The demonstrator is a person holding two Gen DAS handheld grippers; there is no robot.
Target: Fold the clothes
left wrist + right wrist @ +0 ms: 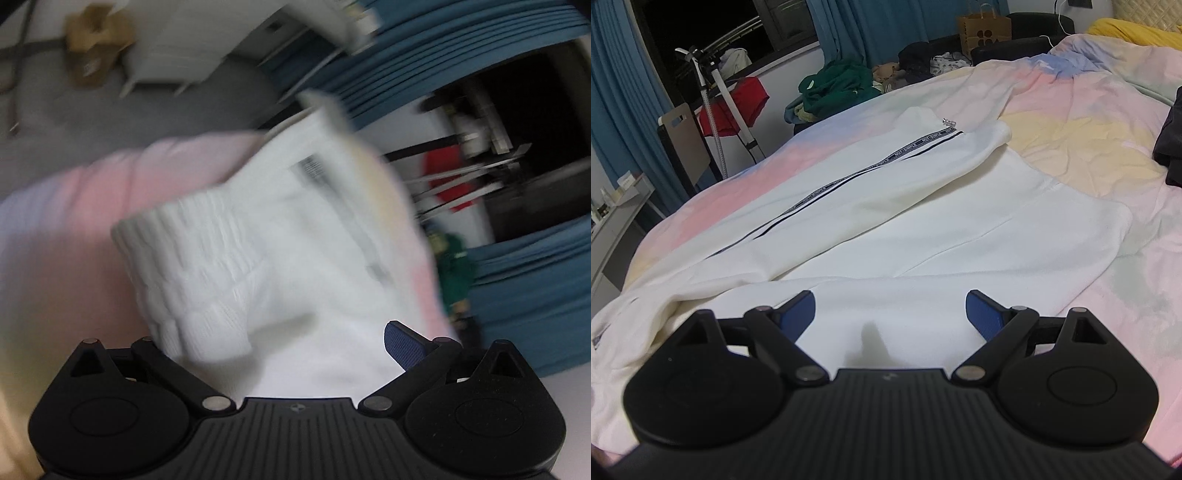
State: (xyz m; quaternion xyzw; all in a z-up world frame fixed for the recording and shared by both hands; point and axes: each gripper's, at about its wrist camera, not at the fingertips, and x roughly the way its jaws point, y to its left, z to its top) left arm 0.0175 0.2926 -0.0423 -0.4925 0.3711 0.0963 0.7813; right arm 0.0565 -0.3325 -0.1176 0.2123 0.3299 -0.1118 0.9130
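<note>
Motion blur smears the left wrist view, and white cloth covers one finger of our left gripper [321,354]; only one blue pad [404,345] shows, so we cannot tell how wide it stands, though the ribbed cuff [192,280] of the white zip jacket [280,229] bunched against it appears to be caught there. From the right wrist, the jacket [923,221] lies spread flat on the bed [1071,122], zipper tape running toward the collar, one sleeve trailing off the picture's left edge. Our right gripper [891,314] hovers above the hem, fingers wide apart, holding nothing. Beyond the bed, a brown paper bag [984,31] stands upright, its contents hidden; a green garment [838,88] lies heaped nearby.
</note>
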